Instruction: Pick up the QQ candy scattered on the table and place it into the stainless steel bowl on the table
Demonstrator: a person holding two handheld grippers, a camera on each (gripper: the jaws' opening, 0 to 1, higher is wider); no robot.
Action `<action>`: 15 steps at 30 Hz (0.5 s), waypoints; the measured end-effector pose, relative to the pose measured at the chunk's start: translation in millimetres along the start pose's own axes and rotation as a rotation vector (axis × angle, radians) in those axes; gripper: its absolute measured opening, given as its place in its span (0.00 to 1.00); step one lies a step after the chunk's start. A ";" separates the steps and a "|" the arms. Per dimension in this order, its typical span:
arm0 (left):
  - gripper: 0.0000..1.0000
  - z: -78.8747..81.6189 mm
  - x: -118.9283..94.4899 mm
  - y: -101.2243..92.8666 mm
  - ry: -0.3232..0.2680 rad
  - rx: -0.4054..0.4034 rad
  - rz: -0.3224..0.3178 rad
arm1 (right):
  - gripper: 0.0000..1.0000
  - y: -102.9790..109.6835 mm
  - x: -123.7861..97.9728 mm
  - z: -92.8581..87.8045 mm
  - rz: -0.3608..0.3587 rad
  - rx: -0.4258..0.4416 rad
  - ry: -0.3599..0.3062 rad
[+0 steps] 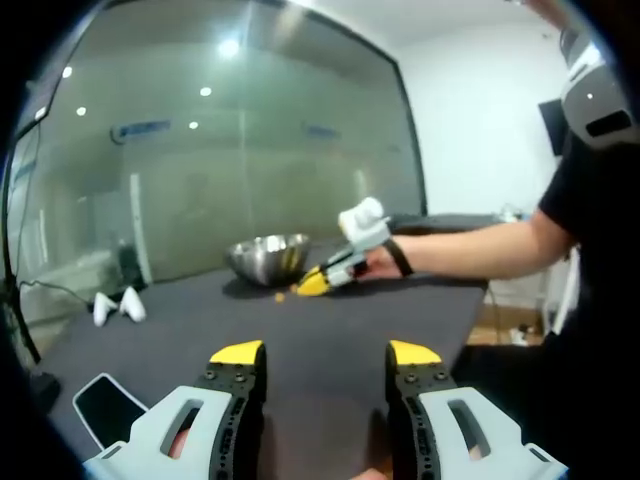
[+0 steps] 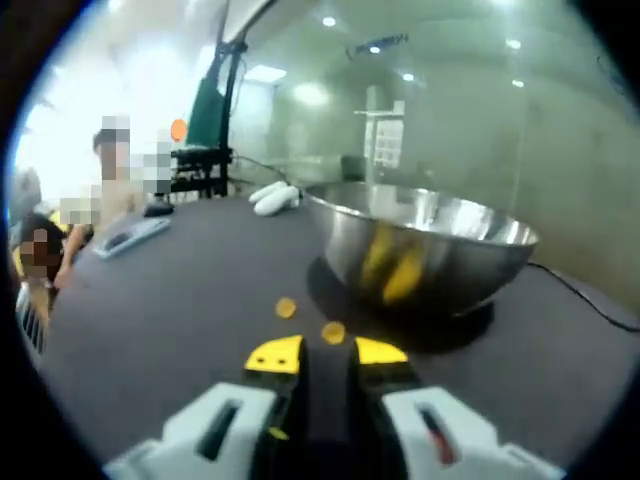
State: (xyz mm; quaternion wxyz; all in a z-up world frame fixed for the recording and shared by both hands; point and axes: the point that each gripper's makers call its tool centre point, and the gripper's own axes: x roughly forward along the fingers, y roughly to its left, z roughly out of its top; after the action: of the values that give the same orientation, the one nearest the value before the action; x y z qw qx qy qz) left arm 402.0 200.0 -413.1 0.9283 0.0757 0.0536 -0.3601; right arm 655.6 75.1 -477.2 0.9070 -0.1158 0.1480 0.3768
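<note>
The right gripper [image 2: 327, 352], its jaws nearly closed with nothing between them, points at the small orange candy [image 2: 333, 332] lying just ahead of its tips, beside the steel bowl [image 2: 430, 250], while the wide-open left gripper [image 1: 326, 354] hangs well apart.

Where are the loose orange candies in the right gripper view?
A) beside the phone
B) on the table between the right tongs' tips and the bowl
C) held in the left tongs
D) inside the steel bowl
B: two candies lie on the dark table, just ahead of the right tongs and short of the steel bowl.
</note>
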 end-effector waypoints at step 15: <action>0.49 0.8 -2.3 4.4 0.006 -0.005 0.017 | 0.17 -2.2 16.6 3.2 0.006 -0.014 -0.003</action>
State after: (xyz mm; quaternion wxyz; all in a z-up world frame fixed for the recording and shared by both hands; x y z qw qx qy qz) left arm 403.3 204.6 -411.5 0.9314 0.0752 0.0568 -0.3517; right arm 669.0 85.5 -479.9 0.9052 -0.1212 0.1446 0.3808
